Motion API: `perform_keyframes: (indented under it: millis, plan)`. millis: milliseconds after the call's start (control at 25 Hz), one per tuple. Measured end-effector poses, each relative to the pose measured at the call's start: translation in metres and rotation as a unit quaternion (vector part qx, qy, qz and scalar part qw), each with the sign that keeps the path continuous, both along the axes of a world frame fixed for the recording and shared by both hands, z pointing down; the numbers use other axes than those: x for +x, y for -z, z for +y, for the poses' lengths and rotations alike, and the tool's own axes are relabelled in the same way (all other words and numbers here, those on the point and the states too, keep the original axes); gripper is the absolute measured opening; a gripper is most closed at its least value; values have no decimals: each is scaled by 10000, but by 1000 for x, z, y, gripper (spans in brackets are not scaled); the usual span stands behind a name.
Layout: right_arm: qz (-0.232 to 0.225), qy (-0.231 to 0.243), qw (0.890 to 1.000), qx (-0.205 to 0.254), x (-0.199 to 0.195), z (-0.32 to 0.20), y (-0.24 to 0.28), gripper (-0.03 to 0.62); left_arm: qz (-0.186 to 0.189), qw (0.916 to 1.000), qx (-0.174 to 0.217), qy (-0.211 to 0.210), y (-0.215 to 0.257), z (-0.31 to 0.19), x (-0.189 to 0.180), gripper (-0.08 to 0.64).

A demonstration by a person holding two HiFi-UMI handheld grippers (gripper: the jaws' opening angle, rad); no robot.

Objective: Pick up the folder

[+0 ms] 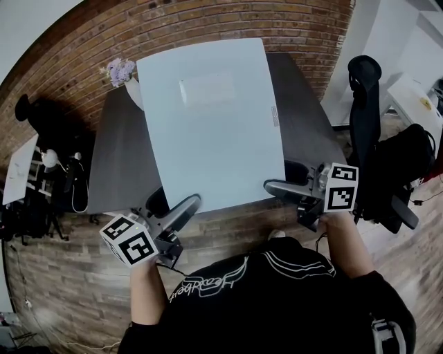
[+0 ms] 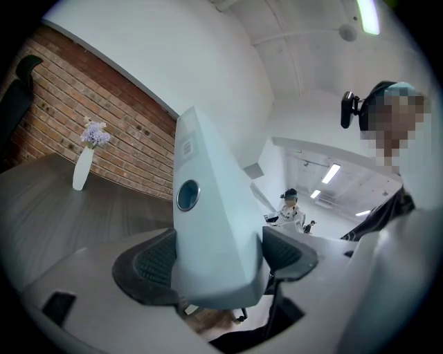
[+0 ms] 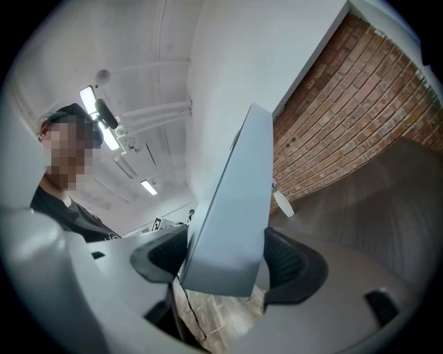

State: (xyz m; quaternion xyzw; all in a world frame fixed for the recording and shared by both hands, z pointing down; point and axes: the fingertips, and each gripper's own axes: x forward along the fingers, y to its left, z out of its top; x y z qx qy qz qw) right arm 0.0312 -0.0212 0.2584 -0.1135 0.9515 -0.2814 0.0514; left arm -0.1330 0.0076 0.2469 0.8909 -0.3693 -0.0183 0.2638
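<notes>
A big brick wall [image 1: 208,21] is standing behind everything. In front of it, a dark grey table [image 1: 114,166] is sitting on the wooden floor [image 1: 62,290]. A wide, pale blue folder [image 1: 211,124] is hanging over the middle of the table, with its near edge sticking out past the table's front edge. I cannot tell if its far edge is touching the table. A black chair [image 1: 363,104] is standing off to the right of the table.

The left gripper [image 1: 176,207] is pinching the folder's near left corner, with its two dark jaws pressing on both sides of it. The right gripper [image 1: 277,185] is pinching the near right corner the same way. In both gripper views the folder is filling the space between the jaws.

A white vase [image 1: 133,90] with purple flowers [image 1: 120,69] is standing at the table's far left corner, just beside the folder. A pale label [image 1: 206,88] is showing on the folder's cover.
</notes>
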Motion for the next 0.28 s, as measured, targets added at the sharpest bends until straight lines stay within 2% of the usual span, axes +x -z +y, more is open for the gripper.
perform_keyframes:
  millis: [280]
  plan:
    - [53,-47,10000,41,1,-8,3,301,-26,10000,9,-63,3,-9,1,379]
